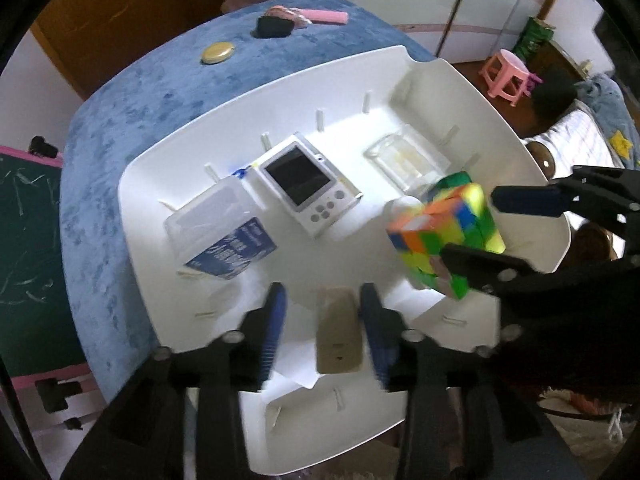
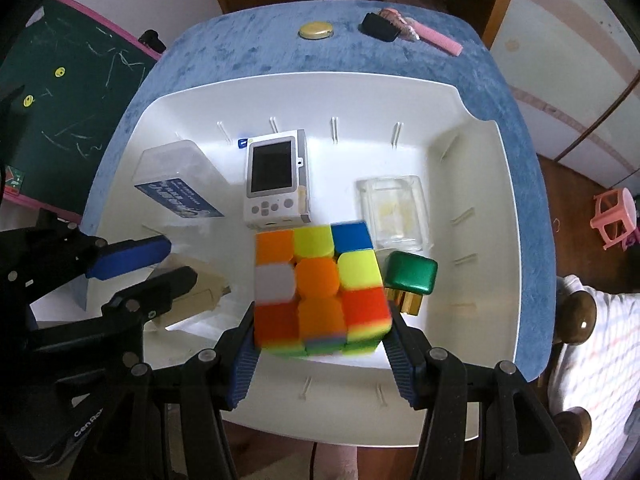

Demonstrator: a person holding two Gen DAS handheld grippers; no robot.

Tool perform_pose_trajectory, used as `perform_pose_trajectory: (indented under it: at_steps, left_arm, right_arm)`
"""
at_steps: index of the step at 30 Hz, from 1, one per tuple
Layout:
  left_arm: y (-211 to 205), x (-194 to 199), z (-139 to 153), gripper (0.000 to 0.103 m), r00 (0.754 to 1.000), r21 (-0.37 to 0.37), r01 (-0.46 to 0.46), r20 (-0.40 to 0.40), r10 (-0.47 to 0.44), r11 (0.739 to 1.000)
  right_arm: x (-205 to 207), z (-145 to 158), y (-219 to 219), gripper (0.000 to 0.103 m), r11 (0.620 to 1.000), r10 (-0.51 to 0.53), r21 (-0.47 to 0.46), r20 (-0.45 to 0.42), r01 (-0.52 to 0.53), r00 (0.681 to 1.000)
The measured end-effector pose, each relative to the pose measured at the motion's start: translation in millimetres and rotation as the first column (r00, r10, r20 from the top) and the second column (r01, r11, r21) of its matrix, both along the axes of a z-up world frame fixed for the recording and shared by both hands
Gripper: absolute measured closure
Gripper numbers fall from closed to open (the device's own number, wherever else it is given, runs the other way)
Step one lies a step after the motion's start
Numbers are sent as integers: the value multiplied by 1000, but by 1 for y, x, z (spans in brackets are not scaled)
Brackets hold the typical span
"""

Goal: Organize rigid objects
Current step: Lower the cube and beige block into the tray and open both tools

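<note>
My right gripper point(image 2: 322, 336) holds the cube point(image 2: 320, 288): both blue pads press its sides, and it hangs just above the tray point(image 2: 480, 208) floor, tilted a little. My left gripper point(image 1: 322, 332) stands with its jaws apart around the beige box point(image 1: 339, 332); a gap shows on each side of it, so the pads are not pressing, and the box lies flat on the tray between them.

Seen from the right jaws, the handheld console point(image 2: 276, 180) lies straight ahead beyond the cube, flat, screen up. The clear case point(image 2: 394, 210) sits ahead and to the right, near the cube's far corner. The green cap point(image 2: 410, 278) is just beside the right pad, with a gold piece point(image 2: 410, 302) under its near edge. The blue-labelled box point(image 2: 176, 182) lies ahead and to the left.

From the left jaws, that blue-labelled box is ahead to the left, the console straight ahead, and the cube off to the right in the other gripper.

Well beyond the tray, on the blue cloth point(image 2: 240, 52), lie a gold lid point(image 2: 316, 30), a black item point(image 2: 380, 26) and a pink comb point(image 2: 438, 42).
</note>
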State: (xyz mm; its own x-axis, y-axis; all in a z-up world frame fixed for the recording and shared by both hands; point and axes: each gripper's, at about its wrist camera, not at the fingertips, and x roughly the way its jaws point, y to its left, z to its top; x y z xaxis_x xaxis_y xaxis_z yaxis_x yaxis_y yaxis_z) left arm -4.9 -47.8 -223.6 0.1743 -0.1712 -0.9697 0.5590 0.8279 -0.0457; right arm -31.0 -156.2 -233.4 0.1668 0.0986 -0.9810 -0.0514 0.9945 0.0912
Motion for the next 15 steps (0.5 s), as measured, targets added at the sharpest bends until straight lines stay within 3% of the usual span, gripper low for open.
perform_pose_trajectory:
  at_steps: [6, 15]
  left_arm:
    - [8, 1, 16, 35, 999, -16, -41, 29, 42, 999]
    - [15, 3, 45, 34, 995, -58, -61, 76, 66, 996]
  right_arm:
    - [-1, 16, -4, 42, 1000, -7, -13, 52, 8, 999]
    - [-6, 41, -6, 42, 1000, -17, -5, 90, 17, 996]
